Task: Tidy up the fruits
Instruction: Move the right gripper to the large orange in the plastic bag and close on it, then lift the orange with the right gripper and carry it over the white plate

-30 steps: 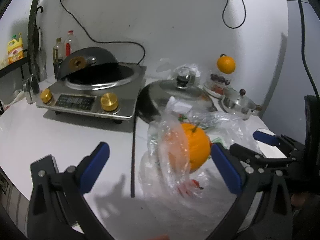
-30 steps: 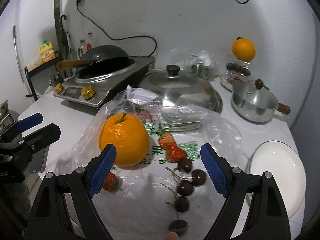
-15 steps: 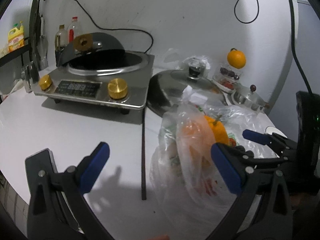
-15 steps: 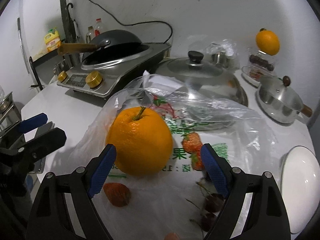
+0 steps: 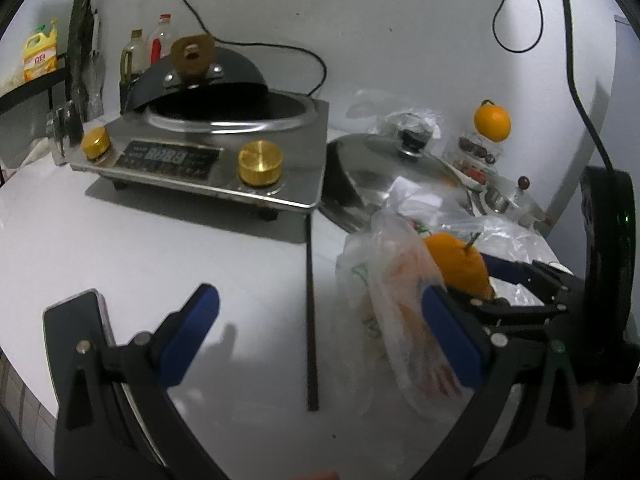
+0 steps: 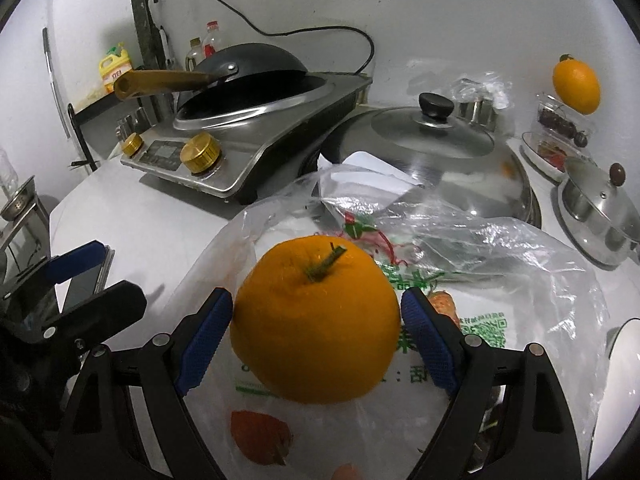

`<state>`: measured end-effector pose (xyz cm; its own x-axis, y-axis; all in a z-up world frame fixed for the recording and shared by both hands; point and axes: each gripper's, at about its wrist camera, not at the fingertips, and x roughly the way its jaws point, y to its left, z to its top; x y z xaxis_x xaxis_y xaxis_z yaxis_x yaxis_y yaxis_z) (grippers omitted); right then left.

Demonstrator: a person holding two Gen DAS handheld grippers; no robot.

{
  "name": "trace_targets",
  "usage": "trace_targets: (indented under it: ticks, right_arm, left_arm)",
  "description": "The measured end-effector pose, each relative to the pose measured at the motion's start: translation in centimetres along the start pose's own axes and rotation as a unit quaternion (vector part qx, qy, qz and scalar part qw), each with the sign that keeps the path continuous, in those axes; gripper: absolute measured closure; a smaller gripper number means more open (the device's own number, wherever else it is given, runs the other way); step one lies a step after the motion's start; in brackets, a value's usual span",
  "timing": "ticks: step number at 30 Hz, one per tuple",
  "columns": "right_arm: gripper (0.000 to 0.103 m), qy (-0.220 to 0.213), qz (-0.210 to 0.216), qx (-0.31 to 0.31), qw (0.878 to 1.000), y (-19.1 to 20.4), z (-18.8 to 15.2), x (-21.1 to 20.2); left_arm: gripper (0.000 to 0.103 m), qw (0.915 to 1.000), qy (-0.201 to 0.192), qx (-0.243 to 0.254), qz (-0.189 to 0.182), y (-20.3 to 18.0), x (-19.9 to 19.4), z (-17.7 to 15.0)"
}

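Note:
A big orange (image 6: 312, 304) with a short stem sits on an opened clear plastic bag (image 6: 480, 248). My right gripper (image 6: 318, 340) is shut on it, both blue pads pressed against its sides. Strawberries (image 6: 260, 436) lie on the bag near the orange. In the left wrist view the same orange (image 5: 456, 264) shows behind the crumpled bag (image 5: 384, 280). My left gripper (image 5: 320, 308) stands open over the white table, its right finger beside the bag, nothing between the fingers. A second orange (image 6: 576, 86) rests on a clear fruit box at the back right.
An induction cooker (image 5: 200, 160) with a black wok stands at the back left. A large steel lid (image 6: 432, 148) and a small lidded pot (image 6: 600, 208) sit behind the bag. A white plate (image 6: 624, 360) is at the right, and a black rod (image 5: 311, 312) and a phone (image 5: 76, 320) lie on the table.
My right gripper moved forward around the orange and narrowed onto it. My left gripper drifted left, so the bag now sits beside its right finger.

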<state>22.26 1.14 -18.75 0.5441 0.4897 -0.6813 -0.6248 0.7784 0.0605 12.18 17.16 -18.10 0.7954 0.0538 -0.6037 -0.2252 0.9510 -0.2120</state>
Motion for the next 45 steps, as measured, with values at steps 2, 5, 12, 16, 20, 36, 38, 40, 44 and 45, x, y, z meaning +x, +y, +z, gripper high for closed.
trace_targets:
  ticks: [2,5,12,16,20,36,38,40,44,45]
  right_arm:
    - [0.014,0.000,0.000,-0.001,1.000,0.1,0.2,0.2]
    - [0.013,0.004,-0.002,-0.001,1.000,0.0,0.3,0.8]
    - [0.011,0.010,0.003,0.004,1.000,-0.2,0.4,1.7]
    - [0.010,0.014,0.005,0.005,1.000,-0.2,0.6,2.2]
    - [0.012,0.013,0.012,0.007,1.000,-0.4,0.5,2.0]
    - [0.016,-0.022,0.024,0.024,0.999,-1.4,-0.1,-1.5]
    - [0.017,-0.027,0.020,0.024,0.999,-1.6,-0.3,-2.3]
    - [0.017,-0.032,0.019,0.026,0.999,-1.9,-0.4,-3.0]
    - [0.018,-0.039,0.019,0.030,0.999,-2.3,-0.9,-4.2]
    - [0.018,-0.042,0.020,0.032,0.998,-2.5,-1.0,-4.5]
  left_arm:
    - [0.001,1.0000,0.001,-0.002,0.000,0.3,0.2,-0.1]
    - [0.001,1.0000,0.003,-0.005,0.001,0.4,0.4,-0.1]
    - [0.001,0.9999,0.007,-0.012,0.003,1.0,0.7,-0.3]
    - [0.001,0.9999,0.005,-0.013,0.006,1.2,0.6,-0.3]
    - [0.001,0.9999,0.005,-0.013,0.009,1.1,0.4,-0.3]
    - [0.001,0.9999,-0.005,0.008,0.013,-0.9,-1.5,-0.1]
    - [0.001,0.9998,-0.007,0.011,0.012,-1.4,-1.8,-0.1]
    - [0.001,0.9998,-0.009,0.014,0.009,-1.9,-2.1,-0.1]
    - [0.001,0.9996,-0.014,0.022,0.007,-2.9,-2.8,-0.1]
    - [0.001,0.9996,-0.015,0.024,0.007,-3.1,-3.0,0.0]
